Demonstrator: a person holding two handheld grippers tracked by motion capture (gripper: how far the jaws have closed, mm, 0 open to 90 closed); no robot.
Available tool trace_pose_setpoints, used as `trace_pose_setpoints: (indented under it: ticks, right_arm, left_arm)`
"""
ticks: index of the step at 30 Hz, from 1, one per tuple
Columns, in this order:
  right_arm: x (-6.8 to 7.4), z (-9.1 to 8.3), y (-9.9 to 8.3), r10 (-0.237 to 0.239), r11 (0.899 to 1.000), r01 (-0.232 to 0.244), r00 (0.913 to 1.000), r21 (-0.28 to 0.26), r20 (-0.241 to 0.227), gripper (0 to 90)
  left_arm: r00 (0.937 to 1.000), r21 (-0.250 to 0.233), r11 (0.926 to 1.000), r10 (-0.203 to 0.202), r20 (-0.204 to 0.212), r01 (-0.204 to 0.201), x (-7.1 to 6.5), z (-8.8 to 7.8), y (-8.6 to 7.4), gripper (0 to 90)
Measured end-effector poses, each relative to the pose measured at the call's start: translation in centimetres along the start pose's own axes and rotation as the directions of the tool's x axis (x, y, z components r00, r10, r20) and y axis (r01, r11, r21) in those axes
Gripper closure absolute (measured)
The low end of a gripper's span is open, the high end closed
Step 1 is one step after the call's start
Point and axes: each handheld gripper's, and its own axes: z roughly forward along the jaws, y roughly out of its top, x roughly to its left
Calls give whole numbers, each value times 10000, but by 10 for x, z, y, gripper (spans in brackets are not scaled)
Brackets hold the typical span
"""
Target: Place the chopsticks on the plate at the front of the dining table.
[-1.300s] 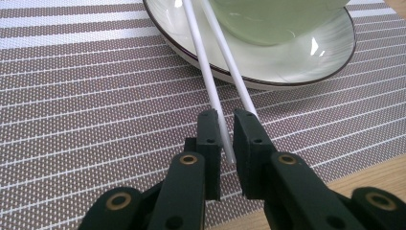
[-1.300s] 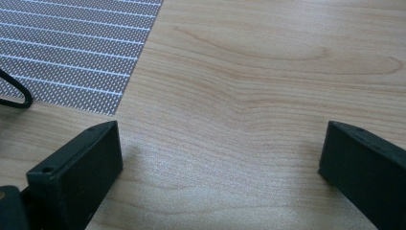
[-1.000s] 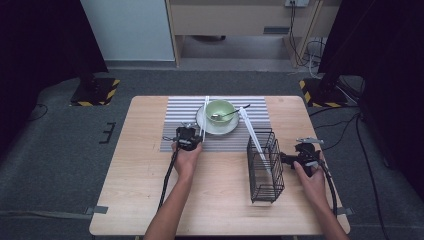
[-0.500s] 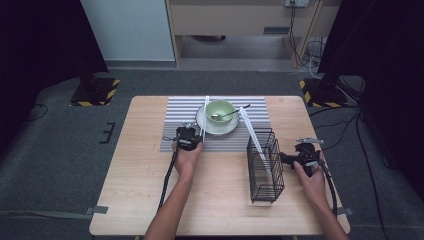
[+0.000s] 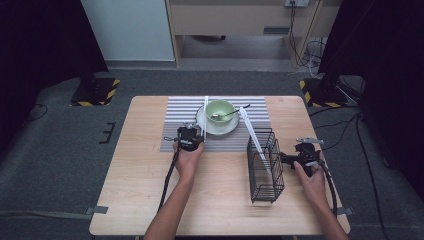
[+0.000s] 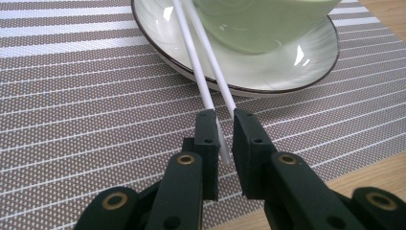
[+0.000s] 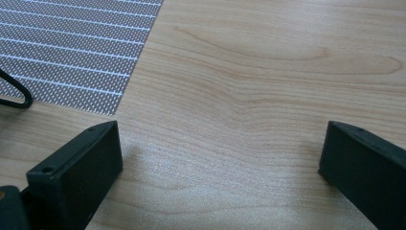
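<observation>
Fingers (image 6: 207, 134) of the left gripper (image 6: 224, 115) first, left gripper view: they're sitting almost together, and I'm reading them as clamped on the near end of one white chopstick (image 6: 194, 52). A second chopstick (image 6: 210, 52) is ending right at the tip of the other finger, and I can't tell if it's caught too. Both sticks are resting on the rim of the plate (image 6: 306, 67) under the green bowl (image 6: 268, 24), over the striped placemat (image 6: 72, 96).

Right gripper view: the right gripper (image 7: 219, 129) is hanging with its fingers (image 7: 81, 163) wide apart, nothing between them, bare tabletop (image 7: 268, 62) underneath, a placemat corner off to one side.

High view: the left gripper (image 5: 190, 137) is parked at the placemat's near edge, just beside the plate. The right gripper (image 5: 305, 155) is waiting beside the wire basket (image 5: 265, 172), where other white sticks (image 5: 252, 135) are already leaning.

Change vs. a second ago: basically none. Both hands and the chopsticks are sitting where they were. So I'm judging the pinch as set and the lift toward the basket as not yet begun.
</observation>
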Motion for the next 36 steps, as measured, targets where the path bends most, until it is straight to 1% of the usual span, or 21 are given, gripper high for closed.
trace_pose_setpoints:
  ticks: [12,18,24,29,34,36]
  right_arm:
    - [0,0,0,3,10000,-3,10000,1,-1,10]
    - [0,0,0,3,10000,-3,10000,1,0,10]
    - [0,0,0,-1,10000,1,10000,0,0,10]
    - [0,0,0,1,10000,-1,10000,0,-3,10]
    - [0,0,0,3,10000,-3,10000,2,0,10]
    - [0,0,0,4,10000,-4,10000,1,-2,10]
  left_arm:
    - [9999,55,9999,105,114,-105,-4,3,-2,794]
    - [10000,79,9999,75,41,-76,-2,3,-1,784]
    - [10000,8,10000,13,80,-13,-1,4,-1,771]
    - [10000,-66,9999,98,-5,-98,-2,2,-1,733]
    - [9998,-187,9997,174,-71,-176,-3,-2,-1,676]
    - [9996,-276,9993,233,-174,-238,-3,-4,0,645]
